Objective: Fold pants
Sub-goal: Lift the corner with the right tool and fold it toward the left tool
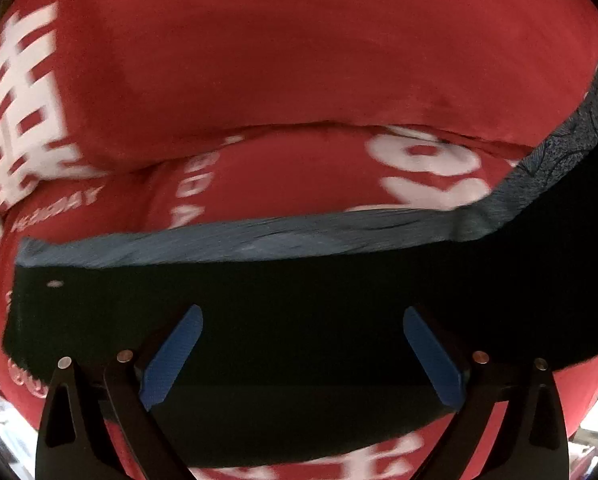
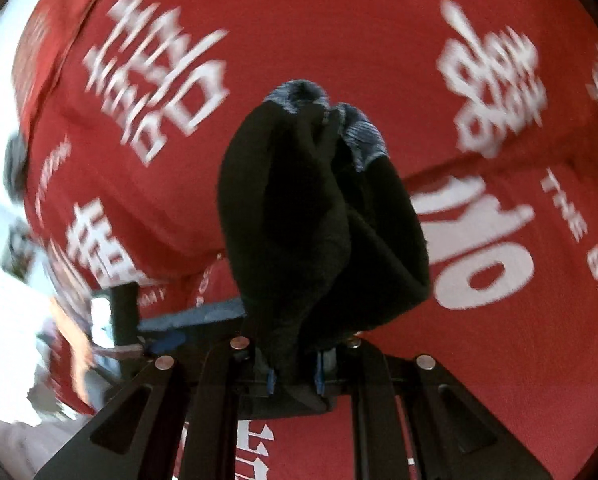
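The black pants (image 1: 299,312) with a blue patterned band (image 1: 259,236) lie spread on a red cloth (image 1: 279,60) with white lettering. My left gripper (image 1: 302,354) is open just above the pants, its blue pads (image 1: 171,360) wide apart. In the right wrist view my right gripper (image 2: 295,376) is shut on a bunched fold of the black pants (image 2: 319,220), which rises in front of the camera with the blue band (image 2: 359,132) at its top.
The red cloth (image 2: 379,20) covers the whole work surface. The other gripper (image 2: 163,342) and part of a hand (image 2: 79,344) show at the lower left of the right wrist view. A bright background lies beyond the cloth's left edge.
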Demonstrator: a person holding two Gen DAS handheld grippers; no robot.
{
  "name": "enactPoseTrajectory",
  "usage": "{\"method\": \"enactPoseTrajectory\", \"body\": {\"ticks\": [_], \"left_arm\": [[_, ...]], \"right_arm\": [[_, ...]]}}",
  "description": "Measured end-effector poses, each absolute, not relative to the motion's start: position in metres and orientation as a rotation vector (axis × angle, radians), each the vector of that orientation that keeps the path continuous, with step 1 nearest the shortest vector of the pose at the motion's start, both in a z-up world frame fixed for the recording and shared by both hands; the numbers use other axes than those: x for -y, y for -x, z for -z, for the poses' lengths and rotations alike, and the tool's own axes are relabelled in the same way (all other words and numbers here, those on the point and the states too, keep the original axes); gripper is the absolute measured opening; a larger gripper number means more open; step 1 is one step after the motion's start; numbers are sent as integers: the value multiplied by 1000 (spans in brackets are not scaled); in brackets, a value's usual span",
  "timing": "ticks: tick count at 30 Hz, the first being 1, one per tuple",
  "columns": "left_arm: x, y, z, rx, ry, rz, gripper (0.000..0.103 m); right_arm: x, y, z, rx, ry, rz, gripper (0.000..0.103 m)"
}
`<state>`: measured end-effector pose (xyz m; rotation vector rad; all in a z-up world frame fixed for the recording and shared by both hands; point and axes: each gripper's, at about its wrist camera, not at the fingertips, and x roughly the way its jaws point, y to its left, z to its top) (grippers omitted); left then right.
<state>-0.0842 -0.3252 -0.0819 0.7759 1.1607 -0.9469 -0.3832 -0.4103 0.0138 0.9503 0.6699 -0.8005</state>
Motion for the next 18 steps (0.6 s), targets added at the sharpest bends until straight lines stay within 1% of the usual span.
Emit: {"method": "enactPoseTrajectory", "body": {"ticks": [3, 6, 9, 11, 13, 14, 15, 17, 18], "left_arm": [[295, 44, 79, -1174, -767, 897, 102], [262, 1, 85, -1177, -762, 810, 102], [232, -36, 98, -1203, -745, 715, 102], [214, -59, 103, -1233, -724, 667, 102], [202, -72, 103, -1243, -709, 649, 102], [195, -79, 101, -1242, -702, 642, 102], [192, -83, 100, -1245, -697, 641, 102], [188, -89, 98, -1261, -683, 651, 102], [188, -91, 95, -1271, -672, 664, 102]], "right_arm": [[390, 327, -14, -755, -852, 775, 15], [363, 275, 4, -846, -781, 734, 16], [334, 219, 44, -946, -747, 706, 23], [311, 180, 84, -1074, -703, 702, 28], [290, 153, 108, -1184, -599, 752, 29], [279, 143, 112, -1229, -517, 784, 34], [268, 134, 112, -1265, -437, 807, 41], [254, 125, 99, -1264, -390, 774, 47], [245, 125, 86, -1233, -401, 728, 51]]}}
